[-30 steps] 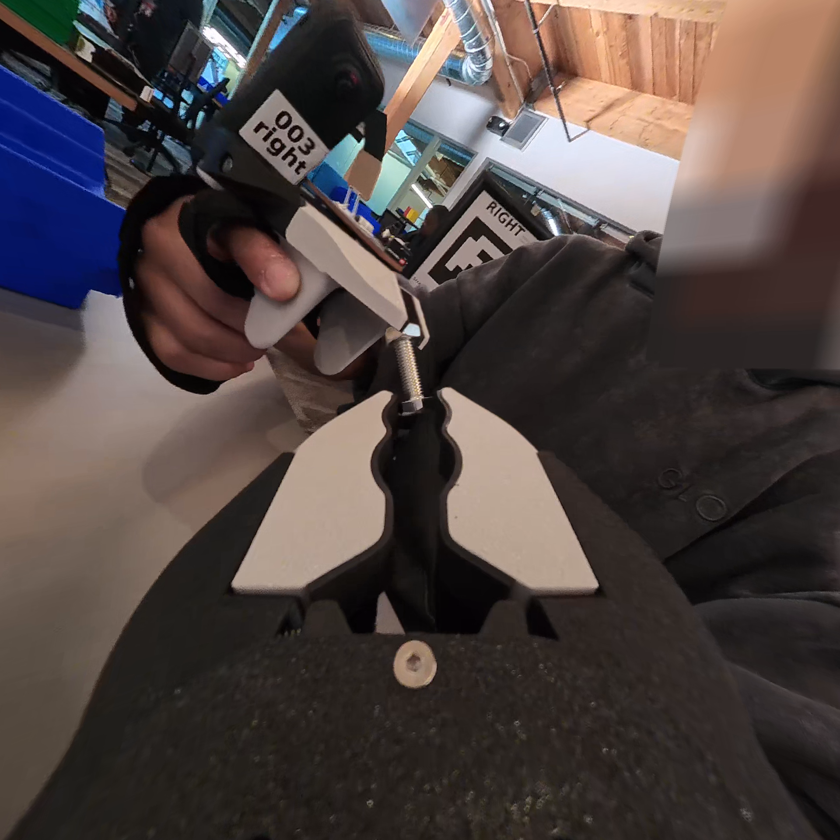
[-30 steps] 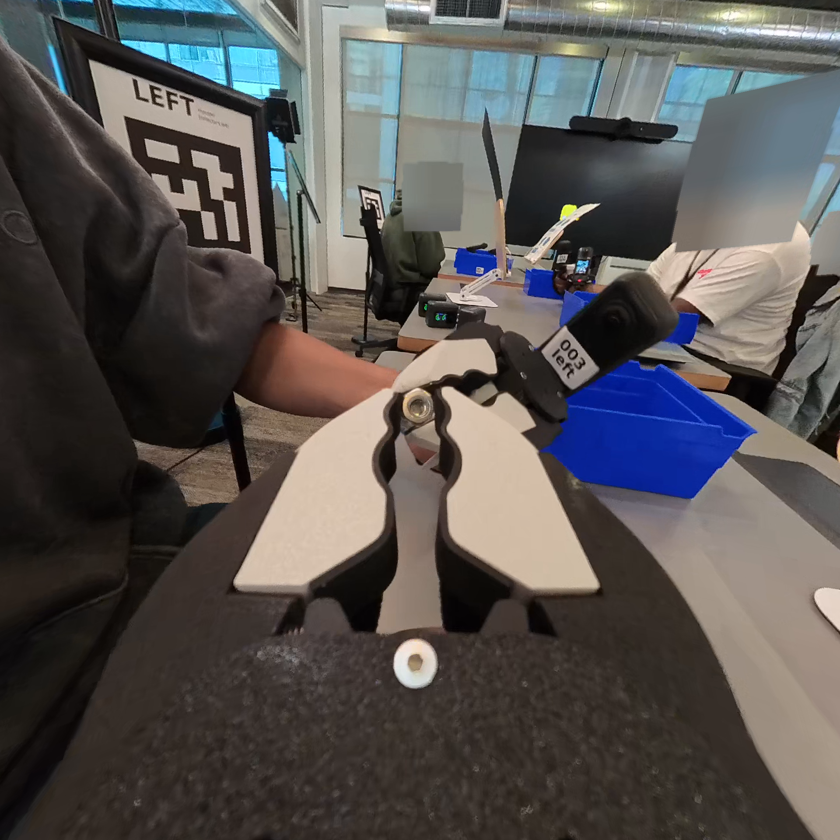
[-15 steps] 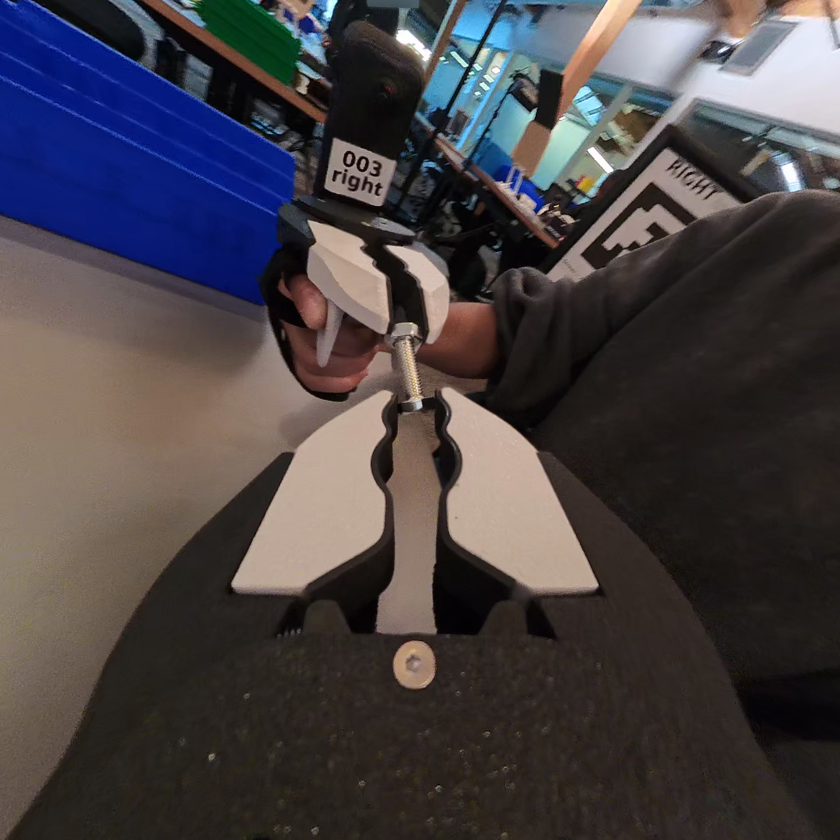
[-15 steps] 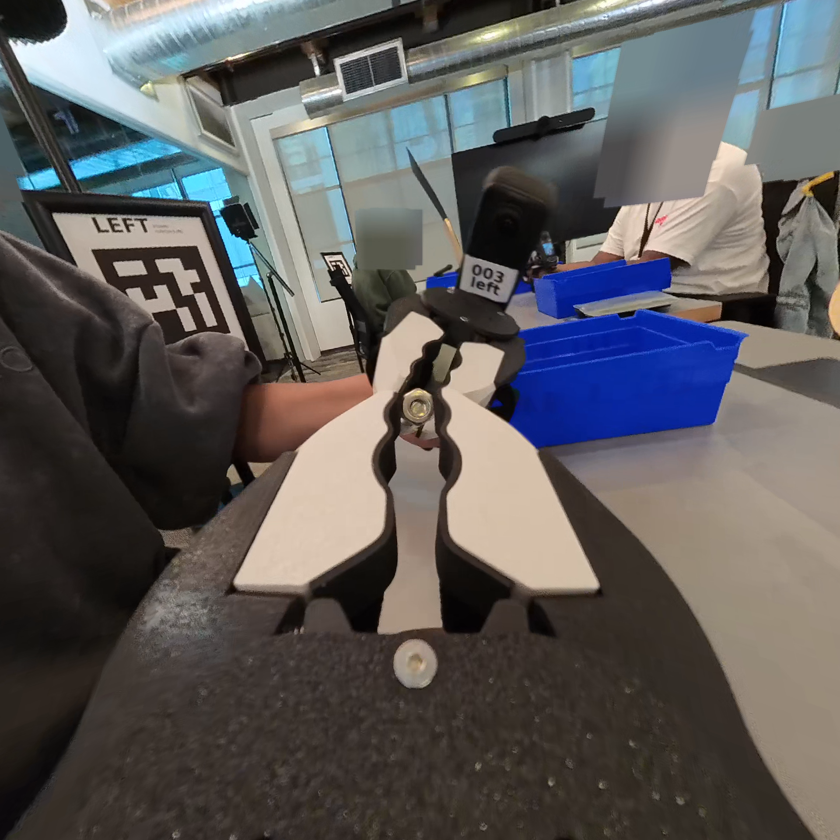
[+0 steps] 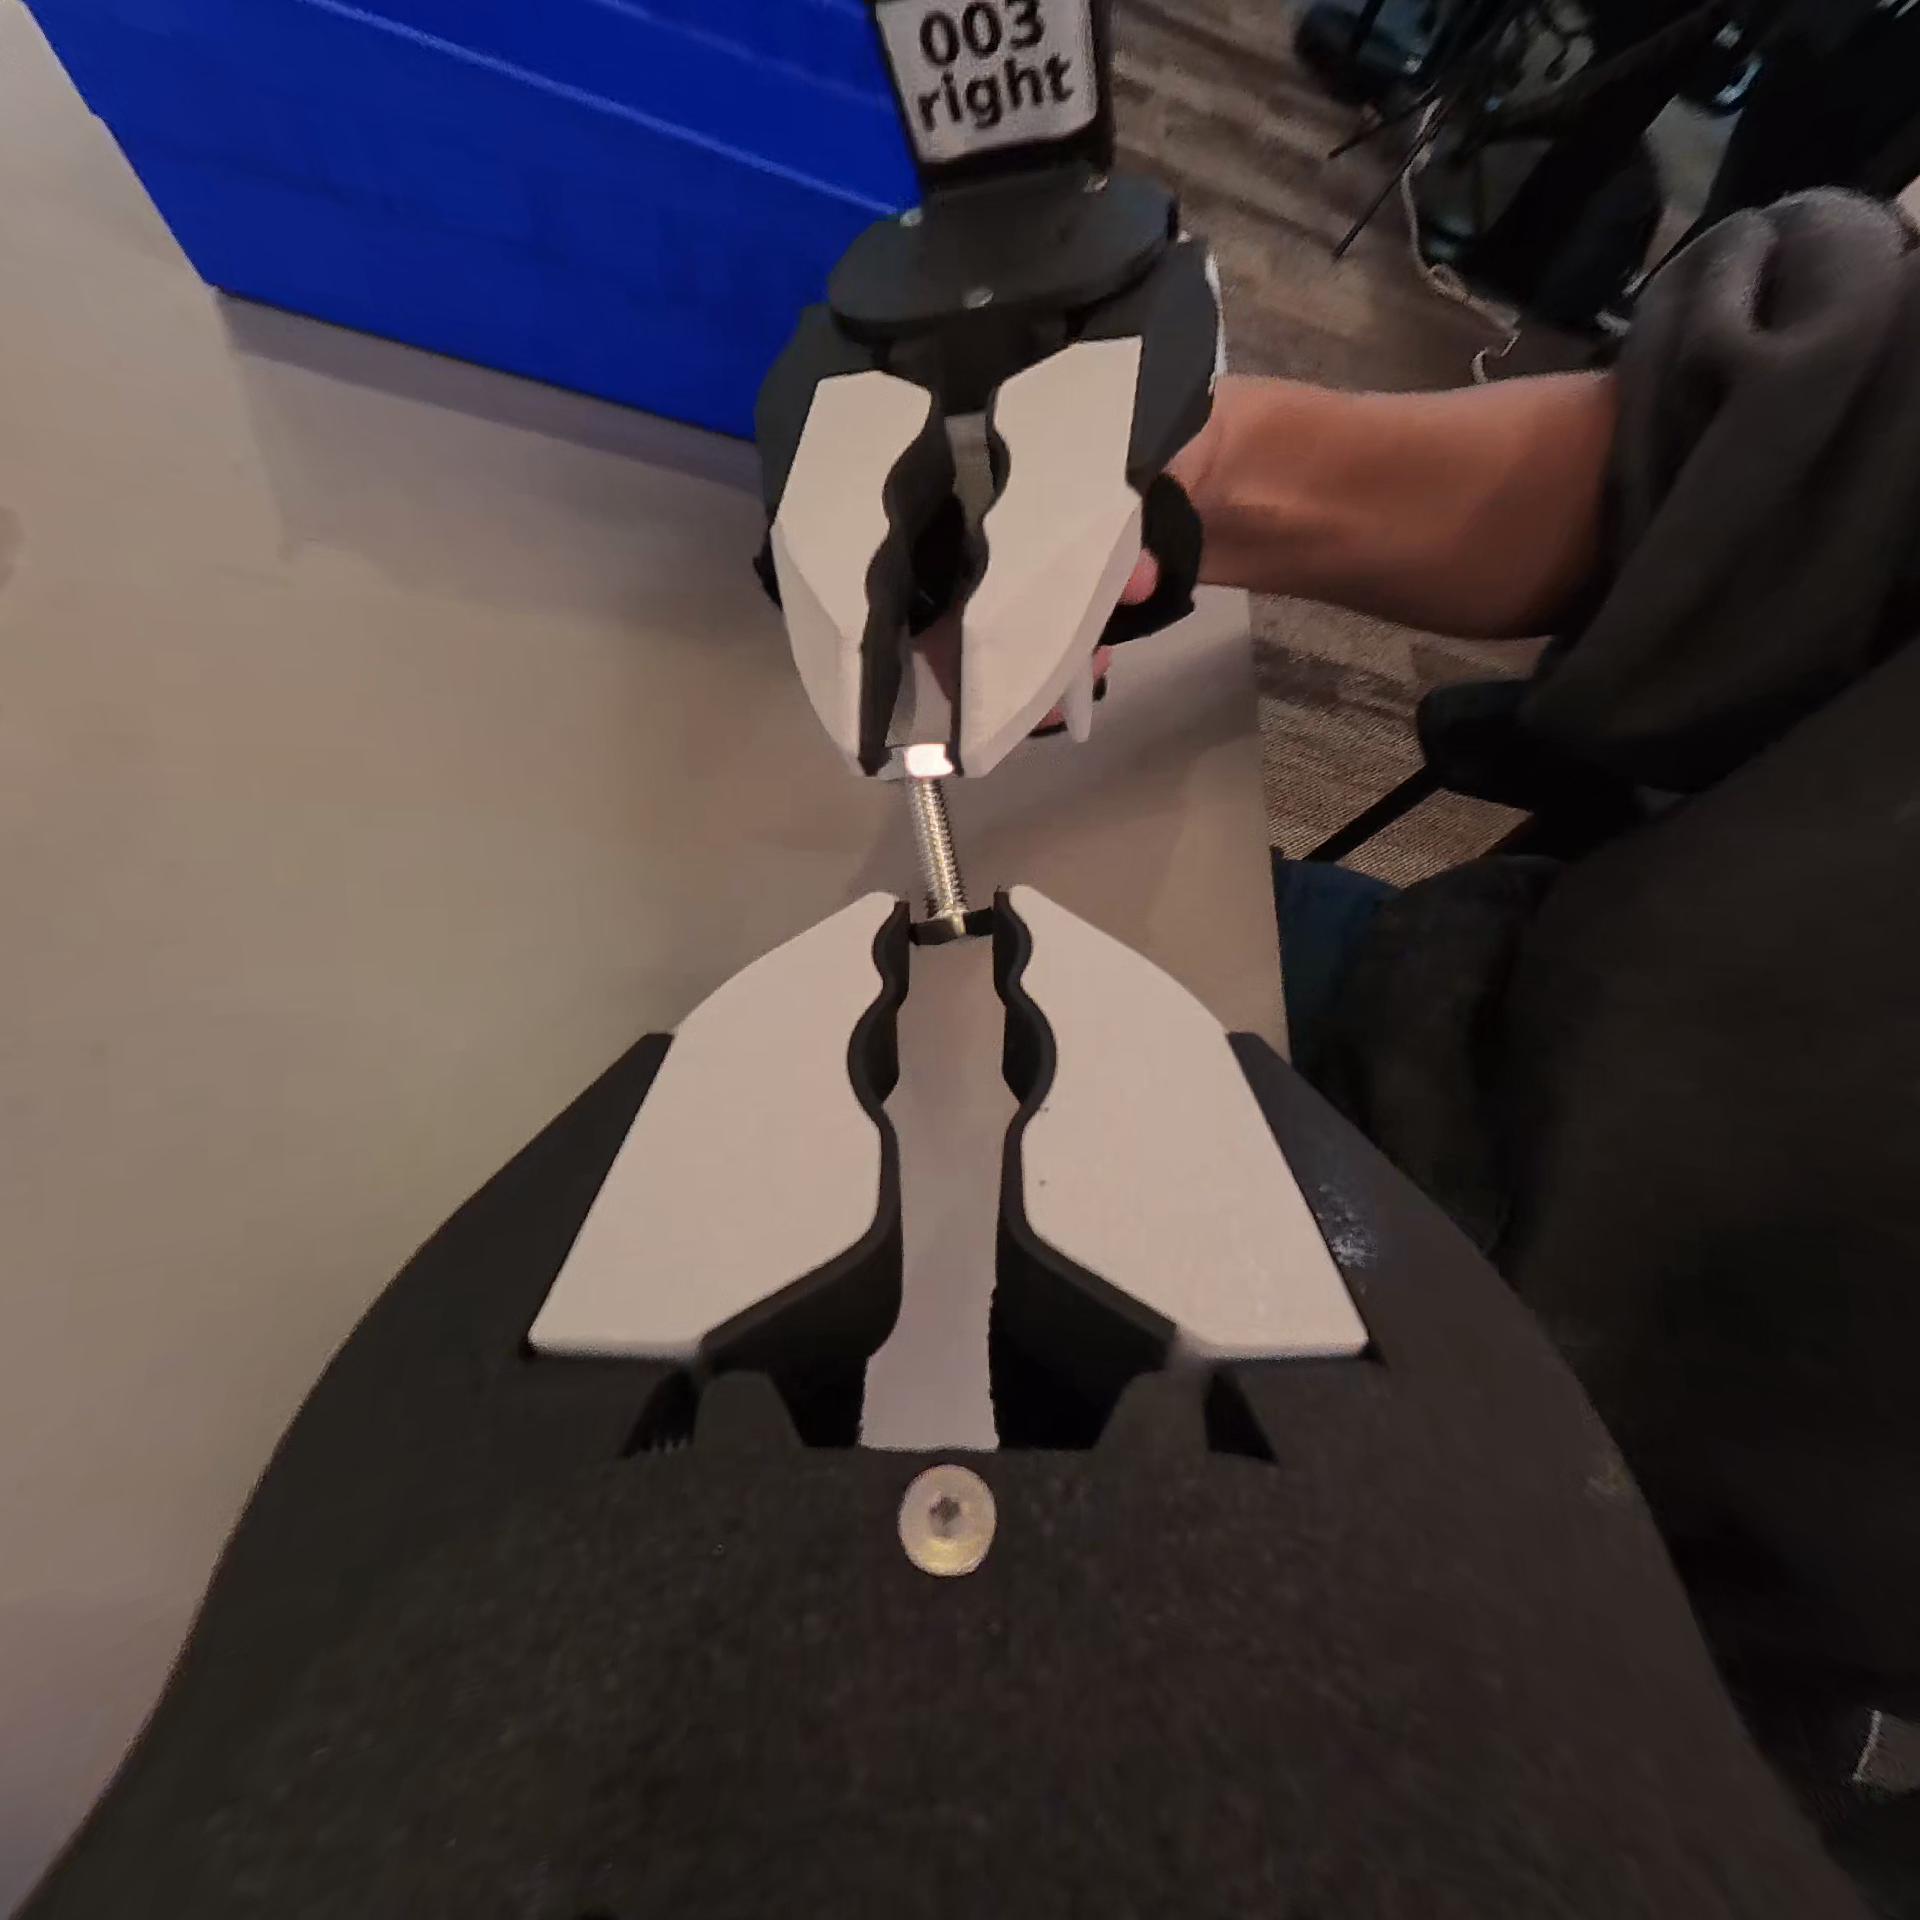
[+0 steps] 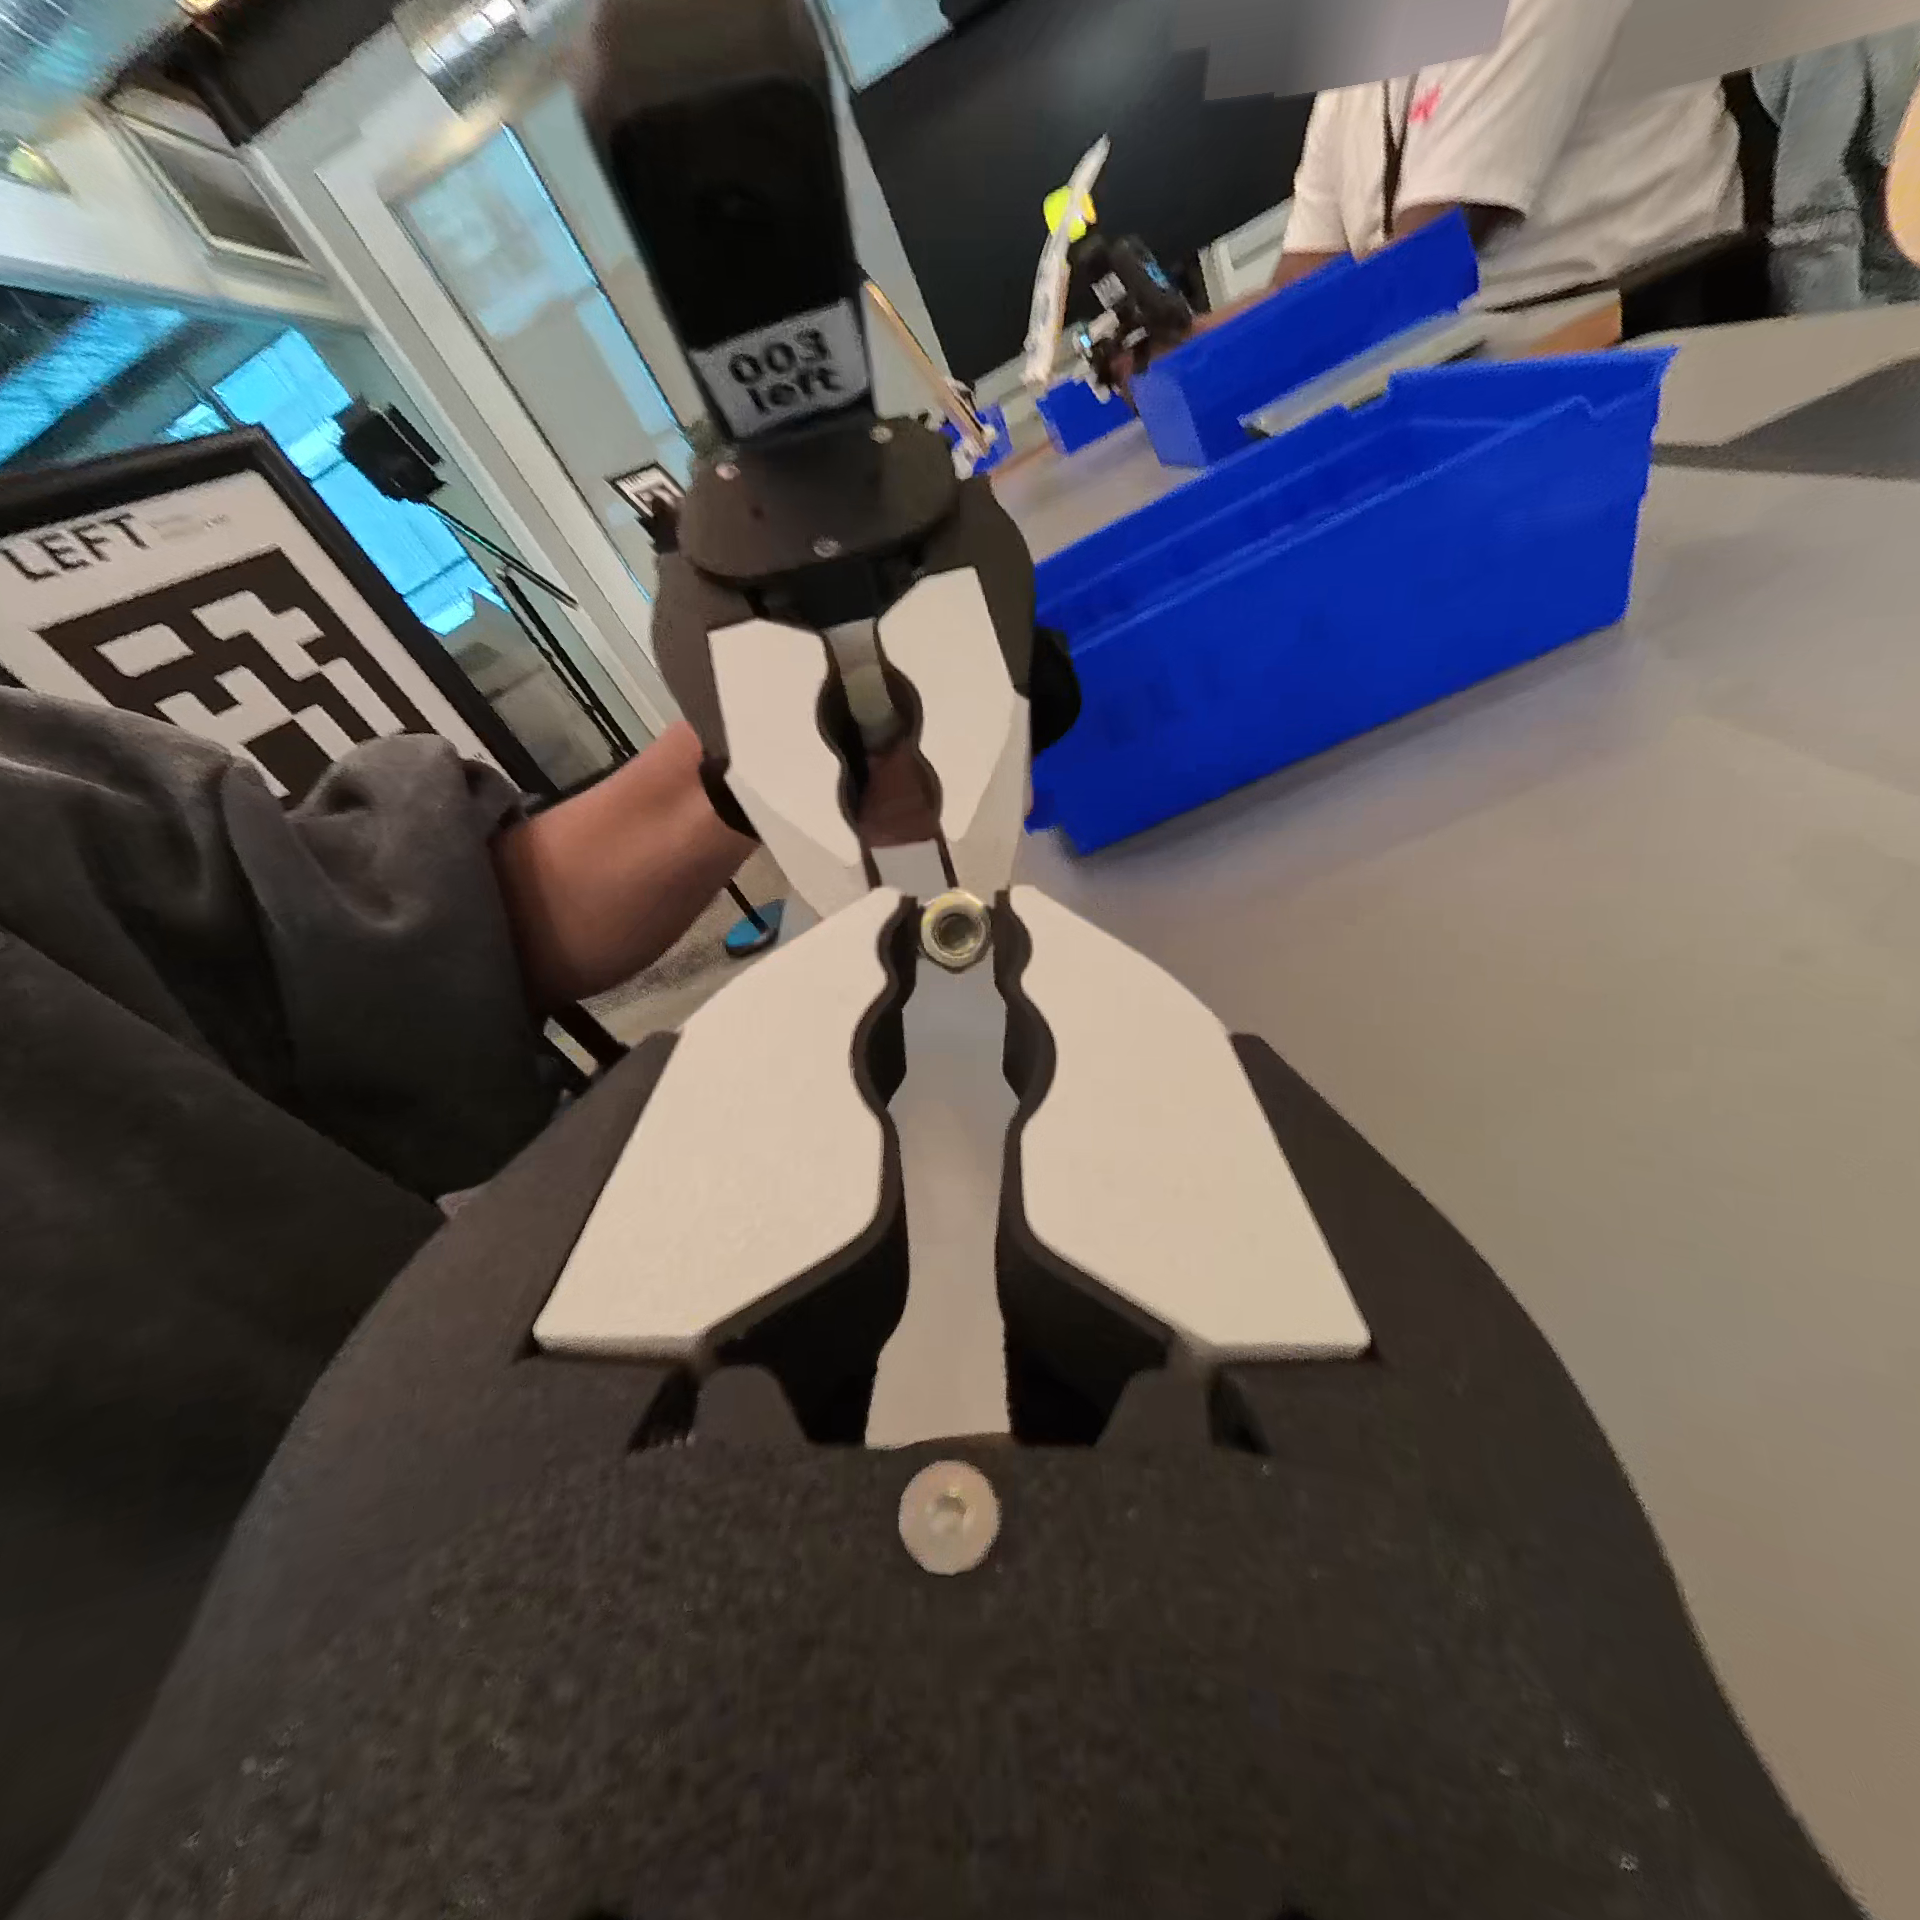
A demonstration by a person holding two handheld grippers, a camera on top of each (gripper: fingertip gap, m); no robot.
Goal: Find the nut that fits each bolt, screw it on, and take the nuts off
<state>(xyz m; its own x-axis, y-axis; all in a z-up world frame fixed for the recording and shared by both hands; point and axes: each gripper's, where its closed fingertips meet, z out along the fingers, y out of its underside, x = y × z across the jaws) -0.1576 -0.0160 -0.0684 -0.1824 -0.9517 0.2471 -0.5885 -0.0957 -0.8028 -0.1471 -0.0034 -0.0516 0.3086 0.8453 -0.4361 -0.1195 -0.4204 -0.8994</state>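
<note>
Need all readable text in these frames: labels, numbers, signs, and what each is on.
Not quoting writing; carriers only.
Right-gripper white label: on the right gripper's black camera mount, sharp.
Left-gripper white label: on the left gripper's black camera body, sharp.
Black-framed white marker sign: heading sharp, small line blurred.
Small framed sign behind it: too blurred.

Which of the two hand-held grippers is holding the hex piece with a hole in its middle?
The right hand-held gripper: its tips pinch the holed nut. The left hand-held gripper clamps the bolt at its other end.
</note>
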